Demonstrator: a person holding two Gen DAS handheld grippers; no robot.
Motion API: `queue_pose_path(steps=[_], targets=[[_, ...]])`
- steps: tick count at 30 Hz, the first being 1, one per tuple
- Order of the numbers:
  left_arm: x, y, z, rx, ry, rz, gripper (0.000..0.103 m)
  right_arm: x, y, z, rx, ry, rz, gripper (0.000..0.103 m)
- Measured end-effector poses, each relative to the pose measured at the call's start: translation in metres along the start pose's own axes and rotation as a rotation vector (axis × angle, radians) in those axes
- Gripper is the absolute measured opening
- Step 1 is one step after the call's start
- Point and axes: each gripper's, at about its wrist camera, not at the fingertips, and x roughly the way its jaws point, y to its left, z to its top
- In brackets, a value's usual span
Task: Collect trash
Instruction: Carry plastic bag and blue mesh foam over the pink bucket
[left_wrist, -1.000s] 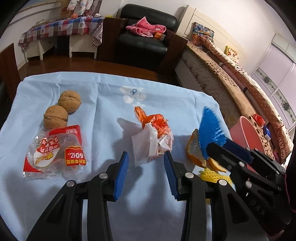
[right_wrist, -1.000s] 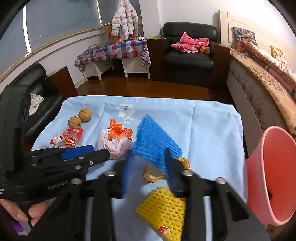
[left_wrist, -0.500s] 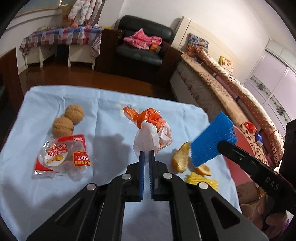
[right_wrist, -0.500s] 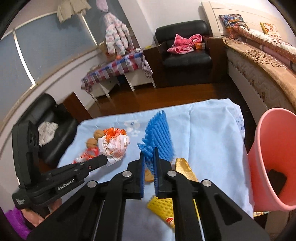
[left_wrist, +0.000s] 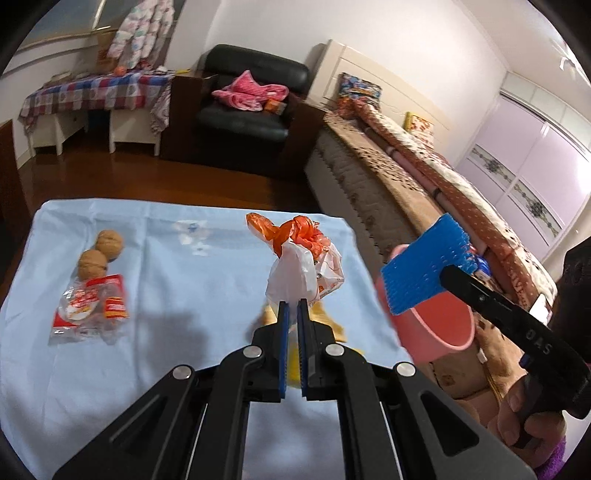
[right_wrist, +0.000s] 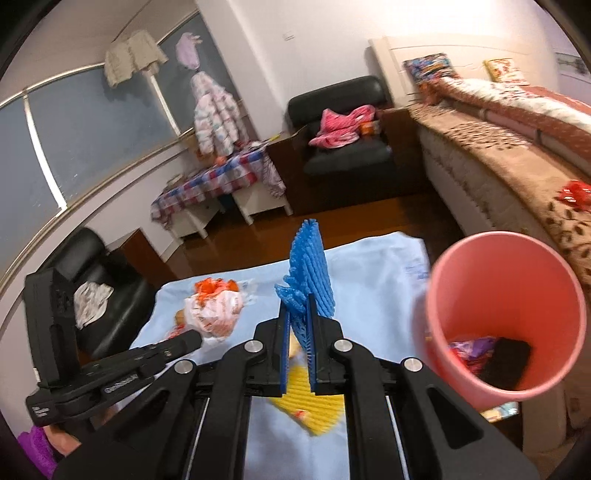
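left gripper (left_wrist: 291, 310) pinches the white-and-orange plastic bag (left_wrist: 301, 271), lifted above the blue cloth (left_wrist: 192, 295). right gripper (right_wrist: 297, 314) clamps the blue foam net (right_wrist: 310, 273), held up beside the pink bin (right_wrist: 506, 314).

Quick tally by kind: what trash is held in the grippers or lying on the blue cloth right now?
Foam fruit nets: 2, blue held in the right gripper, yellow on the cloth
Plastic bags: 1, white and orange held in the left gripper
Walnuts: 2
Snack wrappers: 1
Peel pieces: at least 1, partly hidden
Total: 7
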Motion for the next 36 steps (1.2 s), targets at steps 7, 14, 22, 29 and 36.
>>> queue_pose_path(steps=[7, 14, 22, 29, 36], targets=[[0.012, -0.060, 0.003, 0.053, 0.036, -0.064, 0.004, -0.033, -0.048, 0.004, 0.048, -0.055, -0.120, 0.008], [0.031, -0.115, 0.003, 0.098, 0.084, -0.102, 0.004, -0.048, -0.100, 0.004, 0.099, -0.059, -0.195, 0.008], [0.071, -0.159, 0.005, 0.159, 0.151, -0.092, 0.004, -0.034, -0.148, -0.007, 0.171, -0.018, -0.202, 0.008], [0.112, -0.179, 0.005, 0.146, 0.220, -0.073, 0.004, -0.019, -0.172, -0.012, 0.208, 0.004, -0.201, 0.008], [0.133, -0.186, -0.005, 0.182, 0.243, -0.049, 0.004, -0.005, -0.184, -0.015, 0.209, 0.038, -0.217, 0.008]])
